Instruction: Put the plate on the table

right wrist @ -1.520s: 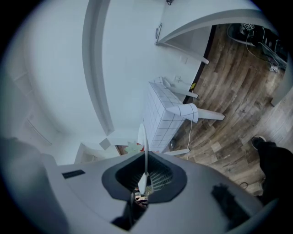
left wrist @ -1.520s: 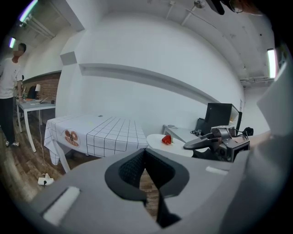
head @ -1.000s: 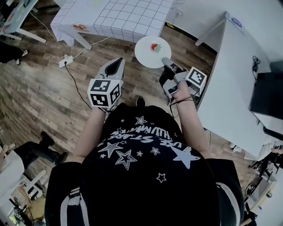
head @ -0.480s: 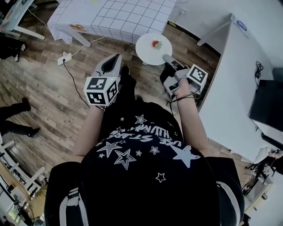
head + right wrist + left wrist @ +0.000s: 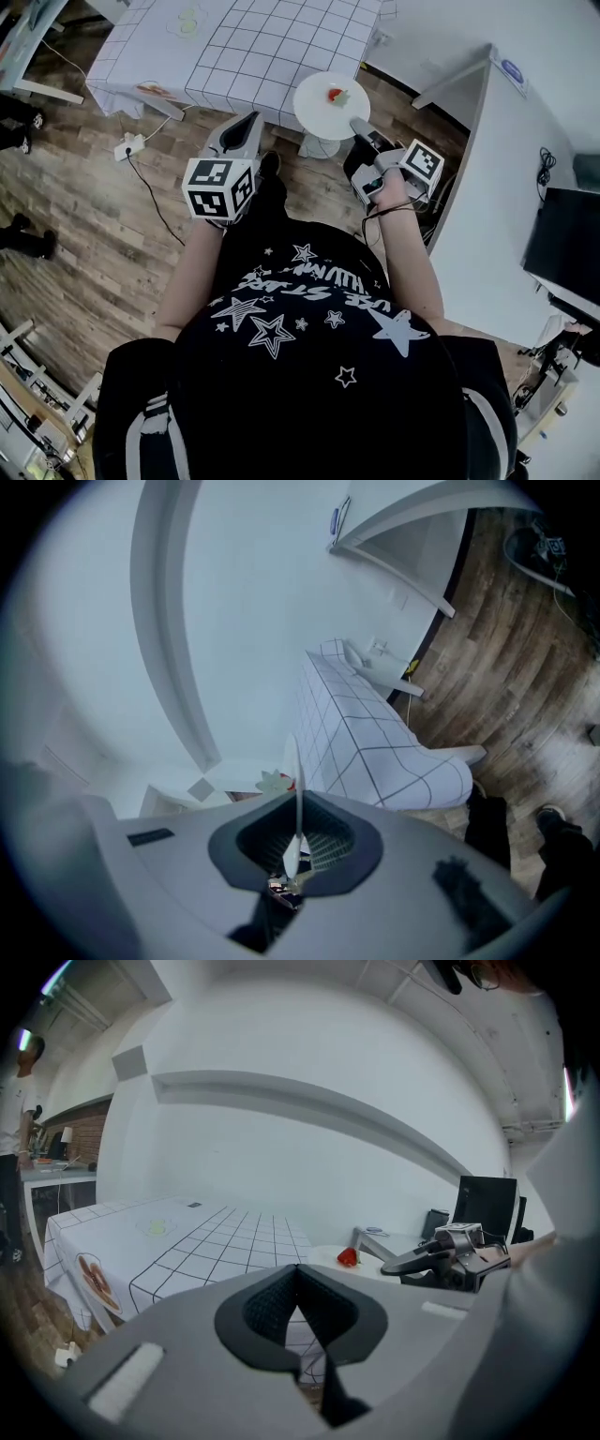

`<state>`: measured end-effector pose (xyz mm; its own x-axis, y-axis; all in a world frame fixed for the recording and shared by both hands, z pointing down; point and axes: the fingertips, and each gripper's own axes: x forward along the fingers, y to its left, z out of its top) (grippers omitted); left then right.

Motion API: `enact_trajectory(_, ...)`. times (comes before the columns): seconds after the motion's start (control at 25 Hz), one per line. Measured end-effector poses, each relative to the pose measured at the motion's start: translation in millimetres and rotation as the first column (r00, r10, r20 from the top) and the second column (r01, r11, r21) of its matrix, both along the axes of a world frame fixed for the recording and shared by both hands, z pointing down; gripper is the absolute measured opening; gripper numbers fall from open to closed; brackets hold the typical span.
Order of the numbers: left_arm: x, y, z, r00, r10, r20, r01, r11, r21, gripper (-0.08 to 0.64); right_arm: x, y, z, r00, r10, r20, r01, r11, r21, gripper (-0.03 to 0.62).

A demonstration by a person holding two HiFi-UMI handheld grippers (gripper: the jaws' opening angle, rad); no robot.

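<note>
- Plate [image 5: 314, 111] aloft, rim clamped in right claw [image 5: 357, 124], at the near edge of worktop [image 5: 262, 42], not yet down.
- Left claw [image 5: 247, 124] closed together, empty.
- Carrying step, by the look; next, reach over worktop, lower level, let go.

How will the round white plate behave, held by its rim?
Probably stiff: the round white plate looks flat though the right claw pinches only its rim. Likely smooth, so it may slip or tilt; the small red food piece could then slide off.
</note>
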<state>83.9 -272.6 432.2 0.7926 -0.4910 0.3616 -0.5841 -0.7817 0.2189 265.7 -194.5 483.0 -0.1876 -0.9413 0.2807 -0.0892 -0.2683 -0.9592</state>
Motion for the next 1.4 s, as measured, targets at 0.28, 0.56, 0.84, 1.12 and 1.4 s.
enact_trajectory(0.28, 25, -66, 8, 0.999, 0.032, 0.008, -0.031, 0.999, -0.025, 0.009, 26, -63, 0, 0.998, 0.003, -0.059, -0.002, 1.0, 0.009, 0.021)
enact_trajectory(0.56, 57, -138, 5, 0.996, 0.081, 0.039, -0.078, 0.995, -0.057, 0.009, 63, -123, 12, 0.997, 0.066, -0.035, -0.068, 0.997, -0.043, 0.021)
enact_trajectory(0.84, 63, -174, 20, 0.99, 0.137, 0.044, -0.134, 0.989, -0.063, 0.009, 69, -147, 35, 0.992, 0.12, -0.044, -0.123, 0.99, -0.065, 0.021)
enact_trajectory(1.12, 78, -205, 30, 0.982, 0.183, 0.049, -0.179, 0.981, -0.076, 0.009, 84, -160, 56, 0.987, 0.133, -0.087, -0.143, 0.982, -0.121, 0.021)
enact_trajectory(1.4, 85, -222, 34, 0.975, 0.214, 0.052, -0.21, 0.975, -0.076, 0.009, 91, -164, 64, 0.983, 0.142, -0.118, -0.16, 0.974, -0.162, 0.021)
